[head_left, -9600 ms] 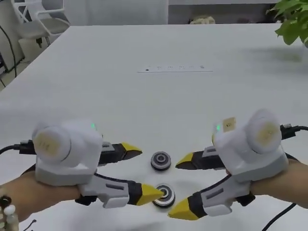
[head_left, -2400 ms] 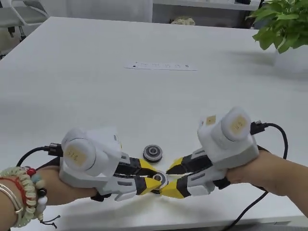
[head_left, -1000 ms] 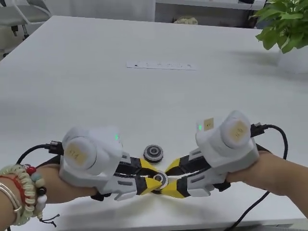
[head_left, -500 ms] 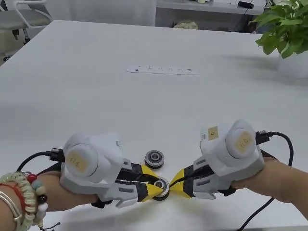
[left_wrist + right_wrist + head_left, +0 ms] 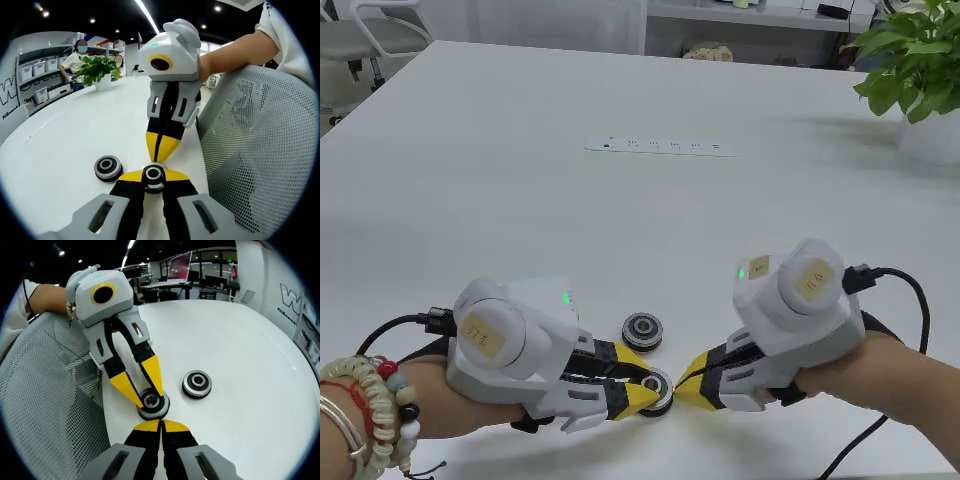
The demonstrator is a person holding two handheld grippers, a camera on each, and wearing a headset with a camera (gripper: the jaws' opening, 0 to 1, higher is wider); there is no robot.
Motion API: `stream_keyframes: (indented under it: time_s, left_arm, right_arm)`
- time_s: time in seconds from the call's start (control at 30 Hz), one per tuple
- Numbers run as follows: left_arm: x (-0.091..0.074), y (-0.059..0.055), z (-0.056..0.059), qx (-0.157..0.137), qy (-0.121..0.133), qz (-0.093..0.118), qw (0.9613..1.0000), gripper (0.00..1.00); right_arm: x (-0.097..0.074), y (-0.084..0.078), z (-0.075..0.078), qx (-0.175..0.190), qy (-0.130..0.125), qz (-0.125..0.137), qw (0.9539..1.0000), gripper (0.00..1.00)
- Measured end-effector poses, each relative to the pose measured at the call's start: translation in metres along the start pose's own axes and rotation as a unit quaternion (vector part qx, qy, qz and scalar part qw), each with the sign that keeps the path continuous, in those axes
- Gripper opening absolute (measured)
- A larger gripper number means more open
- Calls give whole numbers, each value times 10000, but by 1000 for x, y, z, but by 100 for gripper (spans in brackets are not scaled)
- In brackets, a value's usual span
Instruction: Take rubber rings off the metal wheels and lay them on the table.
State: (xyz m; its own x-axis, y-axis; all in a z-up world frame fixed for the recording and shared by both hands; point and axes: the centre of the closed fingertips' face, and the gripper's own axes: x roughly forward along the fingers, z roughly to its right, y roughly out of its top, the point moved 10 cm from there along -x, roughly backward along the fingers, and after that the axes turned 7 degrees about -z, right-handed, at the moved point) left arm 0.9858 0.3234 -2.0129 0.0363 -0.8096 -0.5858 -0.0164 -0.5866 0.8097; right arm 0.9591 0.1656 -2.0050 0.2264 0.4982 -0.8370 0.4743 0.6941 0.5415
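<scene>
Two metal wheels lie near the counter's (image 5: 620, 220) front edge. The nearer wheel (image 5: 658, 390), rubber ring (image 5: 142, 412) on, is clamped between the left hand-held gripper's (image 5: 642, 385) jaws. The right hand-held gripper (image 5: 161, 425), jaws pressed together, touches its rim. The other wheel (image 5: 642, 330) lies just beside, free.

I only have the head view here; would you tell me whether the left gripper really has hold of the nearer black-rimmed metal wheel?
Observer: Yes. In the left gripper view, the left gripper clamps the nearer black-rimmed metal wheel between its two yellow tips, one on each side.
Operator: Thank you. Is the right gripper open around it too?
Observer: No. In the right gripper view, the right gripper has its jaws pressed together, and the closed tips sit right at the wheel's rim.
</scene>
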Motion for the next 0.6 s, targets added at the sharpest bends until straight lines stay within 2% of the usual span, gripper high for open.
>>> stream_keyframes:
  time_s: [0.03,0.1,0.13,0.2,0.33,0.43,0.47,0.53,0.6]
  left_arm:
    - [0,0,0,0,0,-1,10000,8]
    - [0,0,0,0,0,-1,10000,8]
    - [0,0,0,-1,-2,-1,10000,8]
    - [0,0,0,-2,-2,0,10000,8]
    - [0,0,0,-6,-2,11,10000,8]
    - [0,-1,0,22,0,31,10000,8]
    - [0,-1,0,19,1,38,10000,8]
    - [0,-1,0,21,1,46,10000,8]
    - [0,-1,0,19,1,48,10000,8]
  right_arm:
    - [-1,1,1,41,-10,9,10000,0]
    - [-4,0,1,-21,128,-21,9999,0]
    - [-3,-1,1,-1,141,36,9999,0]
    - [-3,-3,-1,101,324,124,9993,0]
    - [-1,-5,-1,60,343,178,9992,0]
    - [3,-3,-6,117,533,149,9984,10]
    - [4,-3,-7,101,508,101,9986,13]
    - [4,-3,-6,6,403,83,9992,11]
    - [3,-2,-3,76,355,198,9991,13]
